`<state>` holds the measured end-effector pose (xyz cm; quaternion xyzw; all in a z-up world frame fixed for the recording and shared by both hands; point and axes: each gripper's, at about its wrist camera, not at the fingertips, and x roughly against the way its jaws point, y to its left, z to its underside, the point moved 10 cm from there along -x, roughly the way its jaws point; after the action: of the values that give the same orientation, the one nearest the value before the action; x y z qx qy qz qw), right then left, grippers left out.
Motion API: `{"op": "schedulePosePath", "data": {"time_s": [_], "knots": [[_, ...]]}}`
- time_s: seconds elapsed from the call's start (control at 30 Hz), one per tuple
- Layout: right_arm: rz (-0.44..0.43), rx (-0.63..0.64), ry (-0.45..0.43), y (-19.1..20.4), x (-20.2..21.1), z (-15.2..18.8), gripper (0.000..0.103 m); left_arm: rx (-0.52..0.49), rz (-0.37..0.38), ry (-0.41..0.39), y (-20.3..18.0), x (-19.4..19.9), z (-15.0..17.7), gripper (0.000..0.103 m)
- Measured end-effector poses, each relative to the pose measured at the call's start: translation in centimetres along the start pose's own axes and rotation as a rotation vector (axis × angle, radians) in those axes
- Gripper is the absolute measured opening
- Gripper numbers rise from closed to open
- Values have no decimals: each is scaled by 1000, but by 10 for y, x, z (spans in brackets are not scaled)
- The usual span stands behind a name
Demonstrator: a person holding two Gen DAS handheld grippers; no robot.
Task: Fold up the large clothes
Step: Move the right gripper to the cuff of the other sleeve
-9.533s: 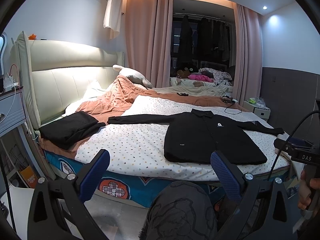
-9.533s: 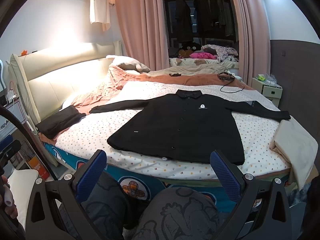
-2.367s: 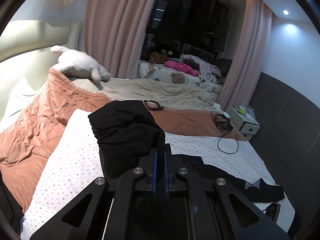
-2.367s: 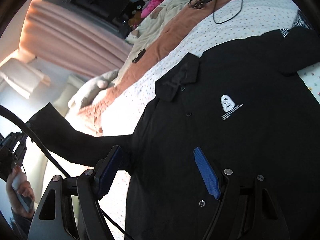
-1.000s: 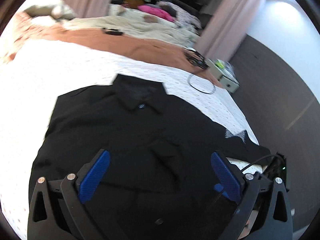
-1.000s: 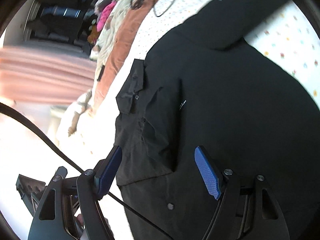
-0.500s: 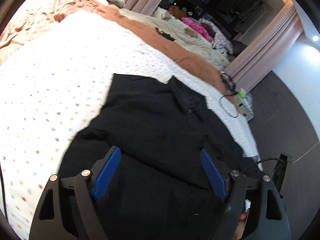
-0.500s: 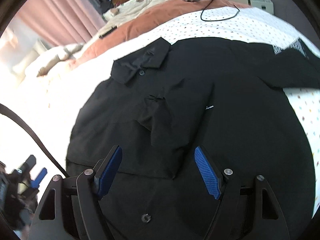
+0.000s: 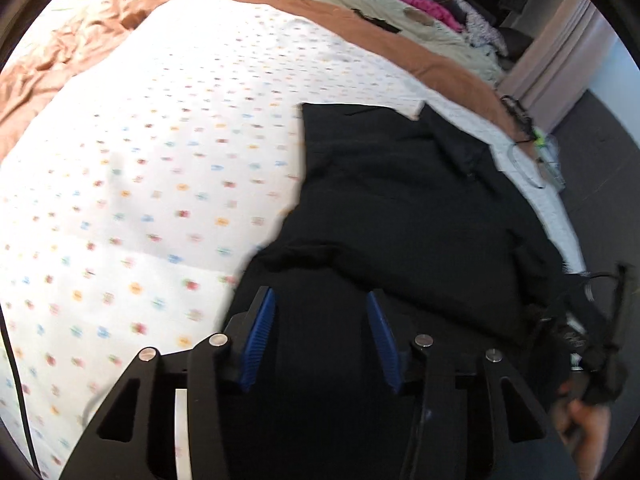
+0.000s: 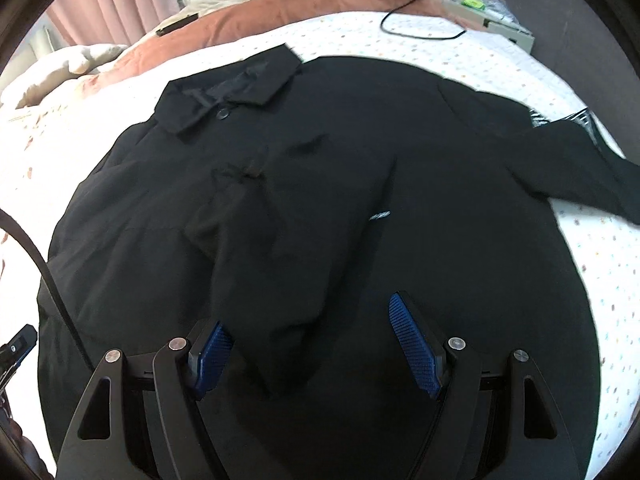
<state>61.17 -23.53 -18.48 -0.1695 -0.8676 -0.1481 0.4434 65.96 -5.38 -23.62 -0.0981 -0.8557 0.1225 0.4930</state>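
- Over the near left part of the black button-up jacket (image 9: pixel 400 200), seen from the left wrist, the left gripper (image 9: pixel 322 336) tilts down at the dark cloth; its jaws have just been closing, stand partly apart, and whether the blue pads (image 9: pixel 258 332) already pinch fabric cannot be told. Probably it is going for the side edge to fold it inward.
- Left of the jacket lies the bare dotted sheet (image 9: pixel 140 180), room for the fold.
- Right of the jacket in that view, a hand (image 9: pixel 588 420) holds the other tool.
- From the right wrist, the right gripper (image 10: pixel 312 340) hangs with jaws wide apart over the jacket's lower front, holding nothing.
- One sleeve (image 10: pixel 256 248) lies folded across the jacket's chest, below the collar (image 10: pixel 232 88); the other sleeve (image 10: pixel 572 168) stretches out to the jacket's right, not yet folded.
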Motion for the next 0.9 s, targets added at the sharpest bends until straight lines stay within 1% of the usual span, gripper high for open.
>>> {"op": "schedulePosePath", "data": {"time_s": [0.07, 0.17, 0.3, 0.47, 0.57, 0.7, 0.77, 0.83, 0.9], "knots": [[-2, -32, -17, -5, 4, -3, 74, -5, -41, 12, 14, -5, 1, 49], [-61, -136, -55, -20, 15, -9, 74, 9, -57, 26, 27, -10, 3, 49], [-86, -276, -110, -53, 31, -9, 74, 18, -68, 28, 35, -15, 5, 49], [-159, -468, -101, -89, 34, 7, 73, 22, -66, 27, 40, -12, 7, 49], [-245, -572, -90, -101, 35, 13, 72, 22, -59, 30, 40, -12, 8, 49], [-353, -649, -91, -109, 28, 11, 71, 32, -53, 18, 43, -11, 7, 49], [-424, -704, -109, -113, 25, 9, 71, 73, -23, 6, 47, -8, 3, 49], [-473, -742, -125, -121, 22, 7, 71, 115, 1, 0, 49, -9, 0, 49], [-519, -776, -134, -125, 19, 7, 71, 127, -7, -9, 50, -9, -1, 49]]}}
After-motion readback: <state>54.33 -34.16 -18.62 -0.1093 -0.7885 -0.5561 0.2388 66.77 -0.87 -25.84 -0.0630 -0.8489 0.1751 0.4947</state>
